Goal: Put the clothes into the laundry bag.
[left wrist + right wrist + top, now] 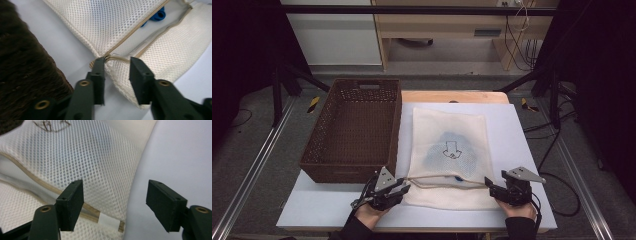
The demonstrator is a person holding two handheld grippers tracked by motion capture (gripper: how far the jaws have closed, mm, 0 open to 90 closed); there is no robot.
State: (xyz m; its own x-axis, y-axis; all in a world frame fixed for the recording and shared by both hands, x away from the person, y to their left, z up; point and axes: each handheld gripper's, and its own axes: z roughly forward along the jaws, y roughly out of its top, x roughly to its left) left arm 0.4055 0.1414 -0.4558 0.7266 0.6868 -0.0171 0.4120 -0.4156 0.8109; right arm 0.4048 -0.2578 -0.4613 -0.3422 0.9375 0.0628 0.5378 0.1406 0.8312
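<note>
A white mesh bag with an arrow mark lies flat on the table, and something blue shows through its cloth. Its tan zipper runs along the near end, parted enough to show a blue thing inside. My left gripper is at the bag's near left corner. In the left gripper view it stands open, its jaws either side of the zipper's end loop without pinching it. My right gripper sits at the near right corner; it is open, with the zipper's white end tab below the gap.
A brown woven basket stands left of the bag, close to my left gripper, and shows as a dark wall in the left gripper view. The white tabletop has bare room right of the bag. Cables and frame legs lie on the floor beyond.
</note>
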